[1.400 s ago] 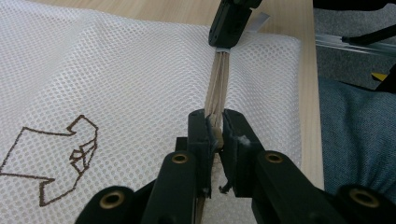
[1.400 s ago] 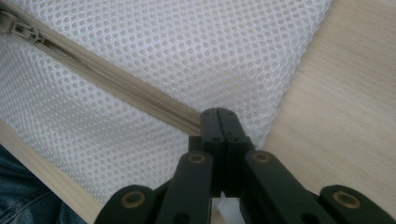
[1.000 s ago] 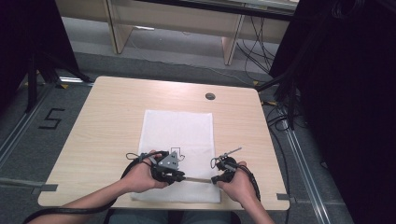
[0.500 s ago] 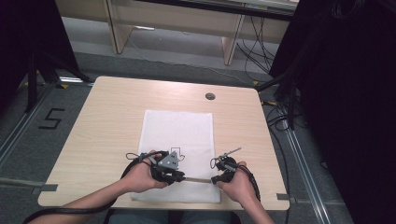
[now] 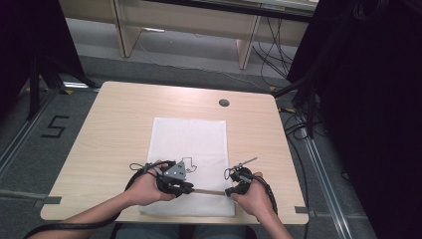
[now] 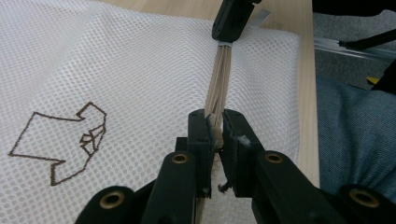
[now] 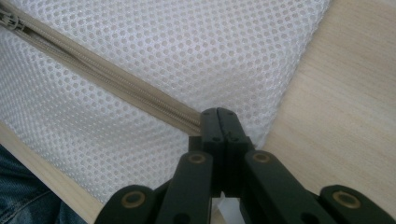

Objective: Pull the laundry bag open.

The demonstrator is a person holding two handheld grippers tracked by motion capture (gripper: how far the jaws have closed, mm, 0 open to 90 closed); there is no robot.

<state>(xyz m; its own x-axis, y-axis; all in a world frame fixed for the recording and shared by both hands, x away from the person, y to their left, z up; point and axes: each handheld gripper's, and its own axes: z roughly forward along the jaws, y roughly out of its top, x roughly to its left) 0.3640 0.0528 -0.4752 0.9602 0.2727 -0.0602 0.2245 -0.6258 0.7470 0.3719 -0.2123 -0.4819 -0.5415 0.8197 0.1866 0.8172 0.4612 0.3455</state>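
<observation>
A white mesh bag (image 5: 191, 144) lies flat on the wooden table (image 5: 119, 124), with a brown outline figure (image 6: 60, 140) printed on it. A beige zipper (image 5: 209, 190) runs along its near edge. My left gripper (image 5: 188, 188) is shut on the left part of the zipper (image 6: 219, 79), the tape pinched between its jaws (image 6: 215, 126). My right gripper (image 5: 230, 190) is shut on the zipper's right end, near the bag's corner (image 7: 218, 114). The zipper (image 7: 107, 77) stretches taut between the two grippers. The zipper's slider (image 7: 9, 21) shows at the far end in the right gripper view.
A round cable hole (image 5: 224, 103) sits at the table's back. The table's front edge is right behind both hands, with the person's jeans (image 6: 355, 135) below it. Black curtains (image 5: 368, 99) stand at the right and a wooden bench (image 5: 189, 20) stands beyond the table.
</observation>
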